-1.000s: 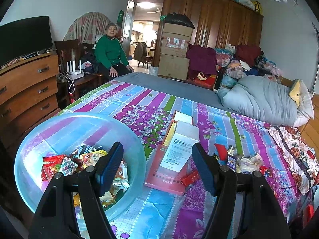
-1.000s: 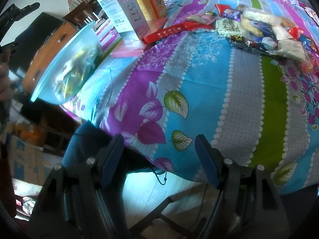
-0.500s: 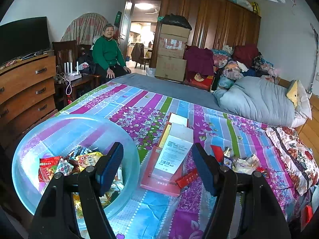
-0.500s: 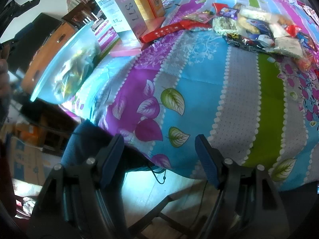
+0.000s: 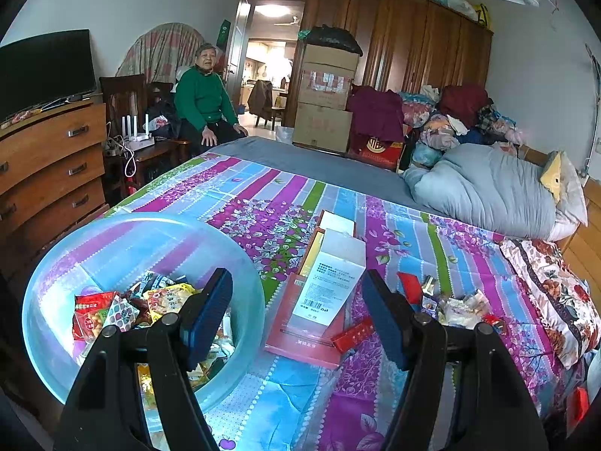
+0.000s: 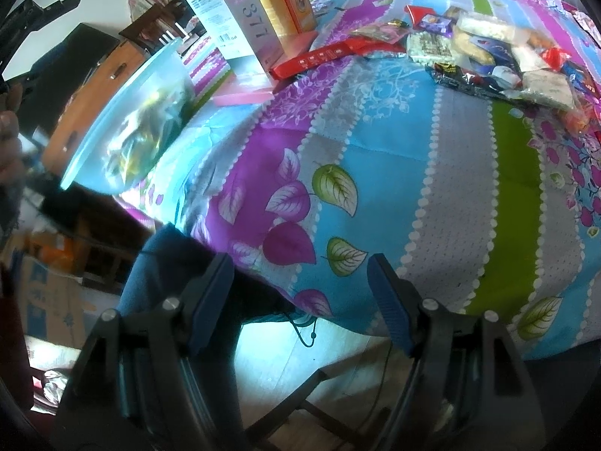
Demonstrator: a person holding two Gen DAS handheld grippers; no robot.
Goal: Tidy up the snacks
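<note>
A clear blue plastic basin (image 5: 112,248) with several snack packets (image 5: 112,310) in it sits at the bed's near left corner; the right wrist view shows this basin (image 6: 124,120) from the side. My left gripper (image 5: 296,300) hovers open over its right rim, nothing between the fingers. A loose pile of snacks (image 6: 484,52) lies on the striped bedspread, far right; in the left wrist view those snacks (image 5: 458,302) sit right of a white box (image 5: 330,282). My right gripper (image 6: 300,285) hangs open and empty over the bed's near edge.
A white carton (image 6: 233,18) and an orange box (image 6: 289,3) stand on flat red boxes (image 5: 300,338) mid-bed. A person in a green sweater (image 5: 203,101) sits beyond the bed. A wooden dresser (image 5: 49,158) is left, a grey duvet (image 5: 488,188) right.
Both views have shifted slightly between frames: the boxes and basin sit a little lower and left in the left view. Neither gripper opened, shut or took hold of anything.
</note>
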